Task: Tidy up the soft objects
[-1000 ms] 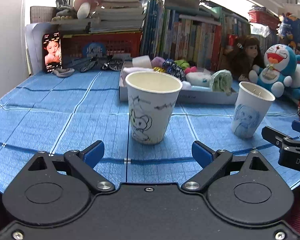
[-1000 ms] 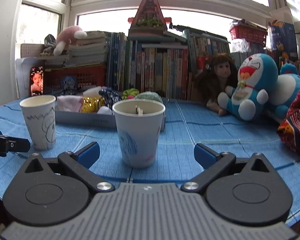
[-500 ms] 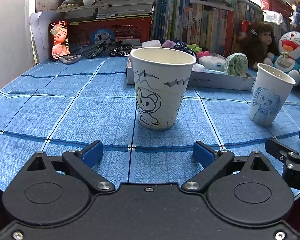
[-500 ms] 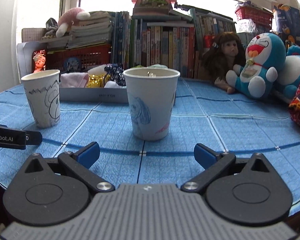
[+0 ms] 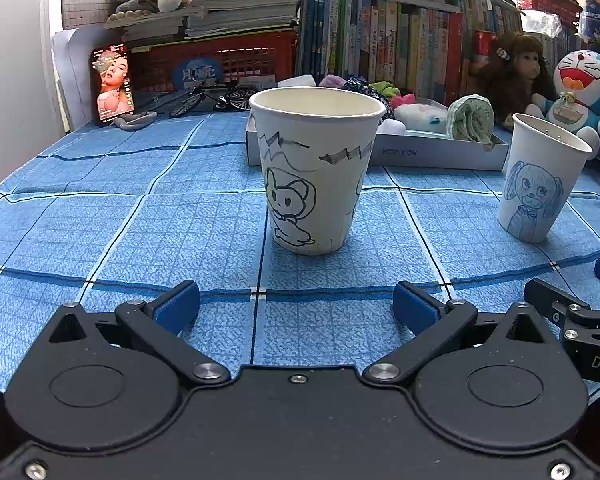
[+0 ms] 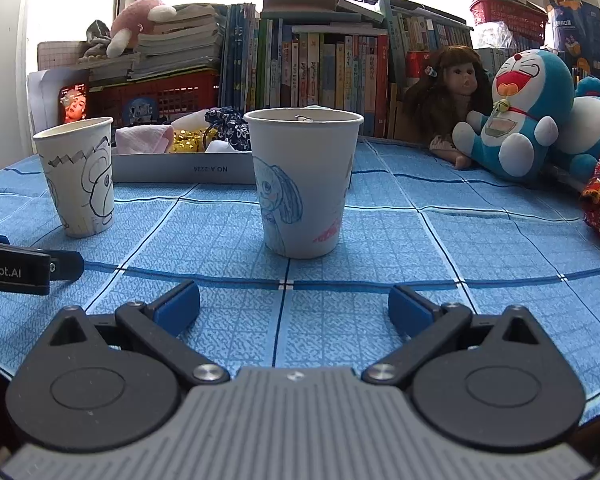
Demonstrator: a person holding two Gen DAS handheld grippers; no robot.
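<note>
**Both grippers lowered toward the paper cups**

Both views sit lower than before. The left gripper [image 5: 296, 306] has just been opening; it and the right gripper [image 6: 294, 304] gape empty. Rolled soft cloths [image 5: 470, 120] fill the grey cardboard tray [image 5: 440, 154] behind the black-sketched white paper cup [image 5: 314, 172]. Likely next: reach past that cup.

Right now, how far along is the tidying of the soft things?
Barely begun, it seems. Done: nothing obvious; the soft items lie in the grey tray. In hand: nothing. The left hand-held gripper and right hand-held gripper are open and empty, each facing a paper cup. Left: apparently all the sorting.
</note>
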